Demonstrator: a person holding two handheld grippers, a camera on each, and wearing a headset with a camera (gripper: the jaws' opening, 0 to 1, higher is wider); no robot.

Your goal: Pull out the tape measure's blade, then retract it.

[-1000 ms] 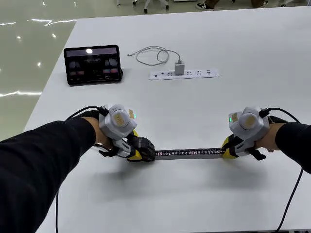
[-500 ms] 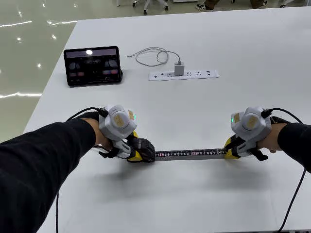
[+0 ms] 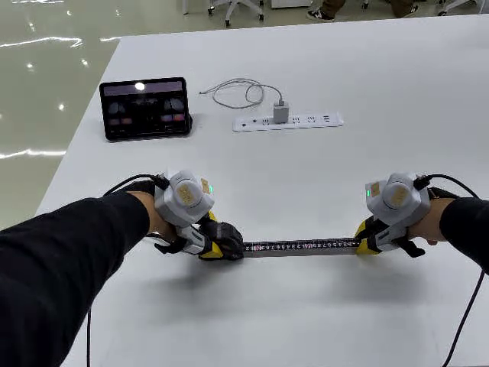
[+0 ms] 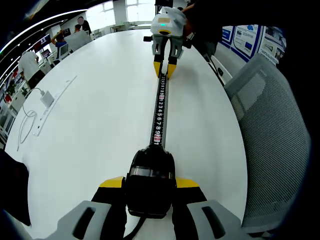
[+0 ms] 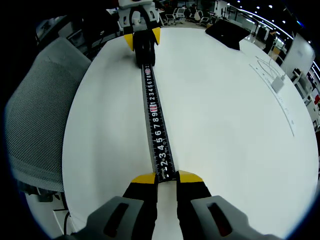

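The black tape measure case [image 4: 150,180] sits on the white table, with my left gripper [image 4: 149,183] shut on its sides; it also shows as a black case [image 3: 223,236] at the lower left of the head view. Its dark numbered blade [image 3: 301,245] runs flat along the table to the right. My right gripper [image 5: 165,177] is shut on the blade's end [image 5: 164,170]. In the head view the left gripper [image 3: 211,246] and right gripper [image 3: 361,245] stand far apart. The blade [image 4: 160,107] stretches straight between them.
A black tablet [image 3: 145,107] stands at the back left. A white power strip [image 3: 288,121] with a charger and coiled cable [image 3: 237,90] lies behind the work. A grey mesh chair [image 4: 272,125] is beside the table's near edge. Bare tabletop [image 3: 321,176] lies between.
My right gripper has moved further right with the blade's end, so more of the blade is out. The left gripper and the case have stayed in place.
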